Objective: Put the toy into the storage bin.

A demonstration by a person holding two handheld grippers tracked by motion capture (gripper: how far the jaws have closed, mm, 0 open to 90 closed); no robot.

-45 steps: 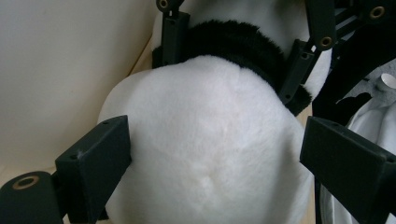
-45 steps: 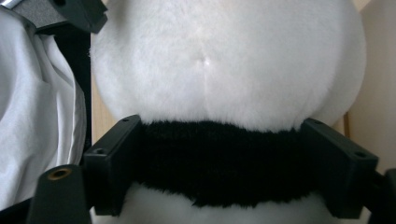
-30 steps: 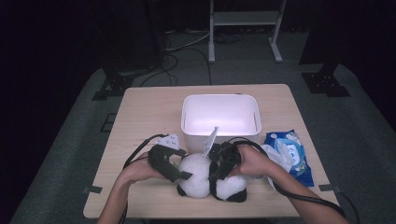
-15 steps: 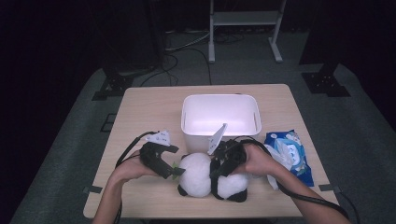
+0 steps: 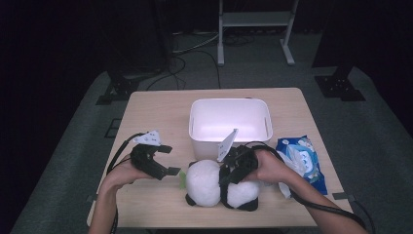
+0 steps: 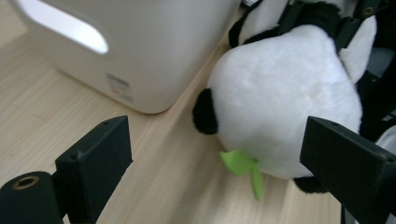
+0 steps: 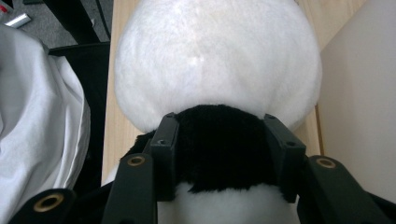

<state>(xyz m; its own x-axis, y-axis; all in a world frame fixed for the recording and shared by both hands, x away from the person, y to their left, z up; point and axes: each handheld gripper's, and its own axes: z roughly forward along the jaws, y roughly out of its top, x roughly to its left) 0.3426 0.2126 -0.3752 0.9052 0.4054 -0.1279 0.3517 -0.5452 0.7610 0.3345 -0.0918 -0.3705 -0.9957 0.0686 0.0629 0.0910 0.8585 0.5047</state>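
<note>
The panda (image 5: 216, 183) lies at the table's (image 5: 160, 114) near edge, just in front of the bin (image 5: 229, 122), and much of it is hard to read: in the high view the right gripper (image 5: 233, 168) and the hand behind it cover the toy's middle, so its face cannot be made out, and in the right gripper view the body is cut off at the bottom edge. There the jaws, which have just been closing, press on either side of the black band of fur between the two white halves (the plush bulges above them). The left gripper (image 5: 163, 163) stands just left of the panda, its jaws wide apart with nothing between them; in the left gripper view they frame bare wood, the toy's white round side, a black ear and a small green leaf (image 6: 243, 165). The bin's inside looks bare white, though its near wall hides part of the floor. A blue wipes pack (image 5: 304, 156) lies right of the bin, partly behind the right hand
</note>
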